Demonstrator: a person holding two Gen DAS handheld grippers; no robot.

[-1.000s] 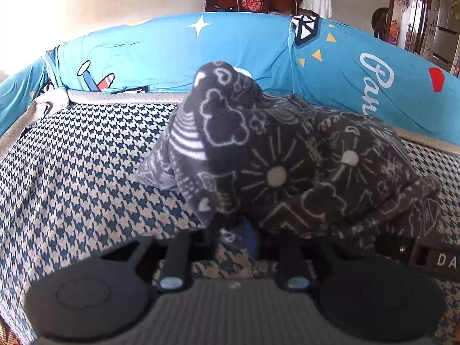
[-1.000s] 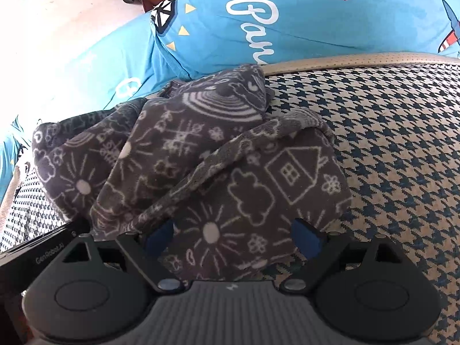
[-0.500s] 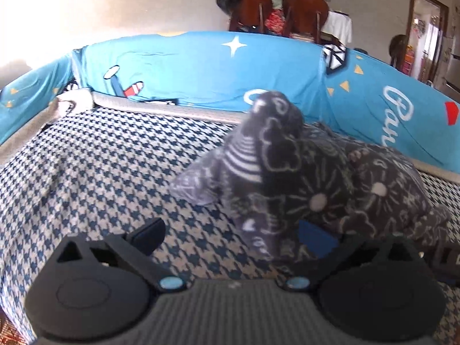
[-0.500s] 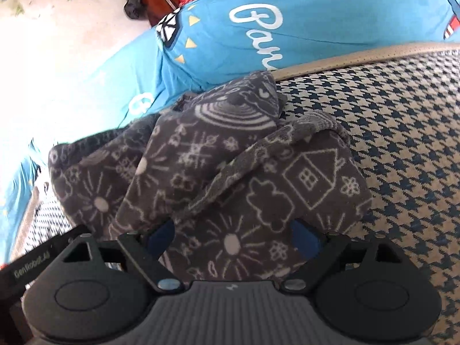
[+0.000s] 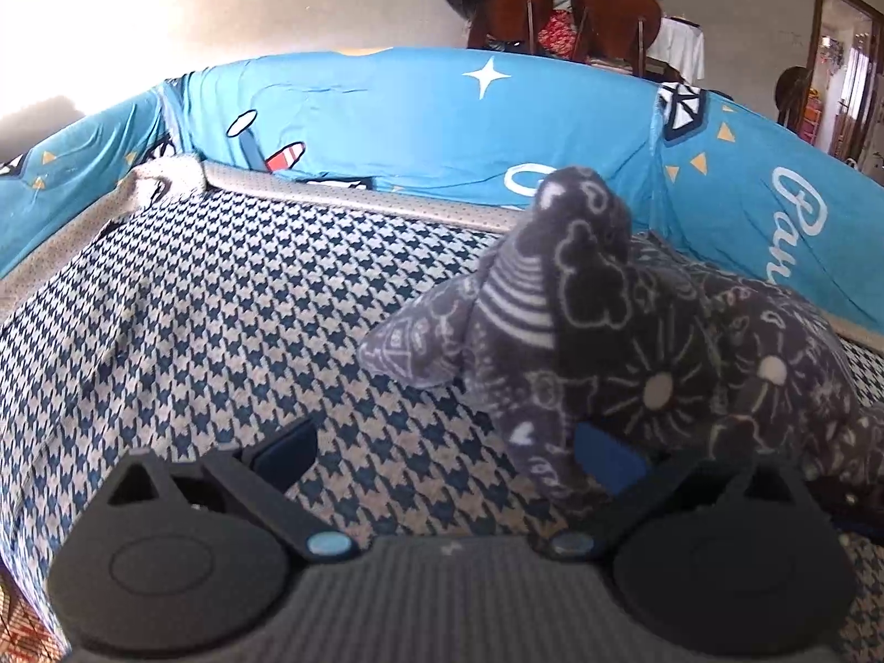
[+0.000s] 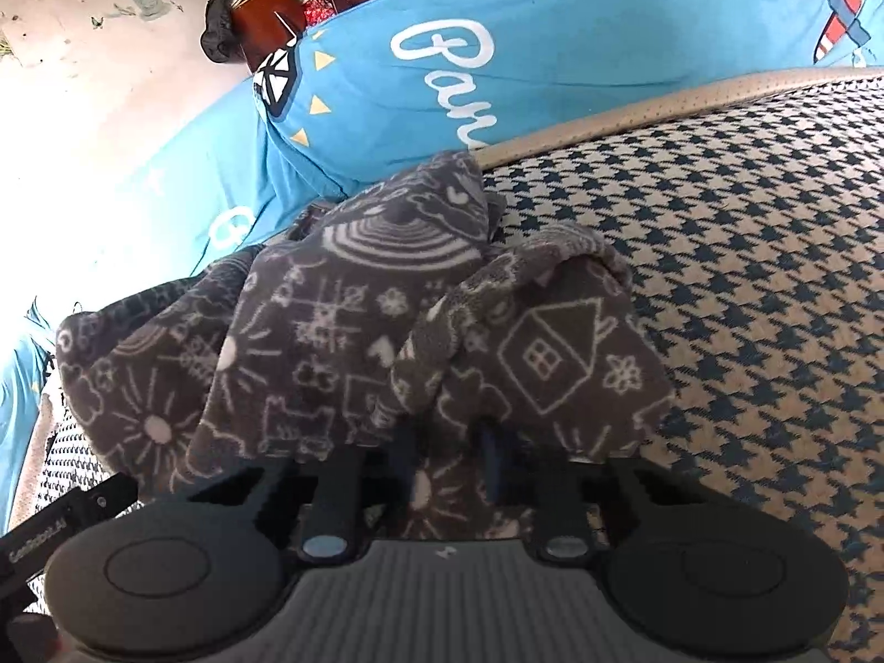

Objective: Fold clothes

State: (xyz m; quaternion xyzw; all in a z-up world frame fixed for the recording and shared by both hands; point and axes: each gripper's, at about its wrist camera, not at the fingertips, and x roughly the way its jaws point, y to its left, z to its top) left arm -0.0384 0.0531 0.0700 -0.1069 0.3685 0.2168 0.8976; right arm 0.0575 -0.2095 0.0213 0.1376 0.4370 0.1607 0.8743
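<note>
A: Left wrist view. State the step and the jaw condition.

B: The left gripper (image 5: pixel 447 450) stands with its jaws fully spread and nothing clamped. The right-hand pad lies close against a hanging fold of the grey printed fleece garment (image 5: pixel 624 353); the other pad is over bare houndstooth seat cover (image 5: pixel 221 320). The garment lies in a crumpled heap on the seat, right of centre, near the blue cartoon-print back cushions (image 5: pixel 420 121). Judged step: gathering the heap before any fold is made.

A: Right wrist view?

B: The right gripper (image 6: pixel 445 469) has its jaws closing to a narrow gap, and a pinch of the fleece garment (image 6: pixel 342 331) sits between them. The cloth drapes over both fingers, so pad contact is partly hidden, but the fabric bunches there as under pressure.

A: Next move?

B: Judged requirement: the left jaws need a second hold, on an edge or corner well apart from the right pinch, so both can lift and spread the cloth flat. Risk: taking several layers at once.

A: Count.

B: One garment. Two grippers. Two wooden chairs (image 5: pixel 563 5) beyond the sofa. Cushion count: cannot tell.
</note>
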